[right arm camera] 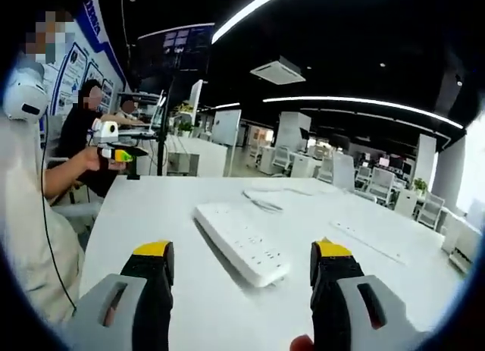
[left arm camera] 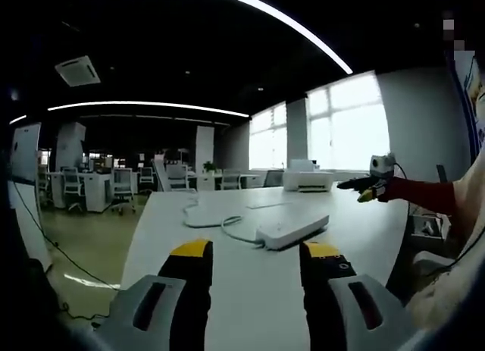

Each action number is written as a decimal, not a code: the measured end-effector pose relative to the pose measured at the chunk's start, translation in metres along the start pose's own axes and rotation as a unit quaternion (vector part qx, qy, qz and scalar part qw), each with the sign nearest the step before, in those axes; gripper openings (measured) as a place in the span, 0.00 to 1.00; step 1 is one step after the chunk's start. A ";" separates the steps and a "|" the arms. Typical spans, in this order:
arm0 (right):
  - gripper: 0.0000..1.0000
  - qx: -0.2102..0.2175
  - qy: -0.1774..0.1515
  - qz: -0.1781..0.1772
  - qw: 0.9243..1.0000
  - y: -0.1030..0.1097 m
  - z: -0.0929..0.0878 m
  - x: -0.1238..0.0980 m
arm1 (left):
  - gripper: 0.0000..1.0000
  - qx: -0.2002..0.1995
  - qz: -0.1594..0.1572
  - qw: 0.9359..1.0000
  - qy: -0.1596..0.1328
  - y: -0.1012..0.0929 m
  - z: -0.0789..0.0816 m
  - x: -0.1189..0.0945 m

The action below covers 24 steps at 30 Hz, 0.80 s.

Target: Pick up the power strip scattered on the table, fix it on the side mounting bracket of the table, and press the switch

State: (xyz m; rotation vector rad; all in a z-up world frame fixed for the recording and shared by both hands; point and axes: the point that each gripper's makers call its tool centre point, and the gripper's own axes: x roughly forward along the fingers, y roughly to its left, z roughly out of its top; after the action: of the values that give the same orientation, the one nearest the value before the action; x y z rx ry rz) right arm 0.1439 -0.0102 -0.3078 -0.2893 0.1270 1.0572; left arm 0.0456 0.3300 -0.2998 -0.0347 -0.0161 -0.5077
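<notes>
Tongs in both of our hands are hanging wide open above a white tabletop (left arm camera: 250, 290), and neither pair is holding anything. In the left gripper view, the left tongs (left arm camera: 256, 261) are showing two black jaws with yellow tips, spread well apart, pointing toward the power strip (left arm camera: 294, 230). We are seeing the strip lying flat near the middle of the tabletop, ahead of the jaws and clear of them, with its white cable (left arm camera: 216, 218) curling away behind it.

In the right gripper view, the right tongs (right arm camera: 246, 261) are likewise gaping, and the same power strip (right arm camera: 241, 243) is lying between the lines of the two jaws, sockets facing up, still a little ahead of the tips. We are judging that both pairs are being held open and level so that either could close across the strip's narrow width. A second long white strip (right arm camera: 375, 241) is resting farther off to one side.

Another person's gripper (left arm camera: 371, 186) is hovering beyond the far edge, and seated people are visible there. We cannot make out the side mounting bracket. The strip is not yet lifted.
</notes>
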 end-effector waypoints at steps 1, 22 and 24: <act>0.69 -0.001 0.001 0.001 1.000 -0.001 -0.001 0.001 | 0.50 0.000 -0.001 1.000 -0.001 0.000 0.001 0.000; 0.67 0.000 0.086 0.049 0.995 -0.048 -0.044 0.030 | 0.50 0.006 -0.001 1.000 -0.006 -0.002 0.002 0.004; 0.67 0.002 0.089 0.054 0.995 -0.050 -0.046 0.033 | 0.50 0.004 0.000 1.000 -0.006 -0.002 0.002 0.004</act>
State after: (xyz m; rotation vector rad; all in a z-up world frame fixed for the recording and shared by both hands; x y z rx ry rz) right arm 0.2051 -0.0187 -0.3508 -0.3753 0.3075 1.1374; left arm 0.0478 0.3267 -0.2974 -0.0294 -0.0305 -0.5084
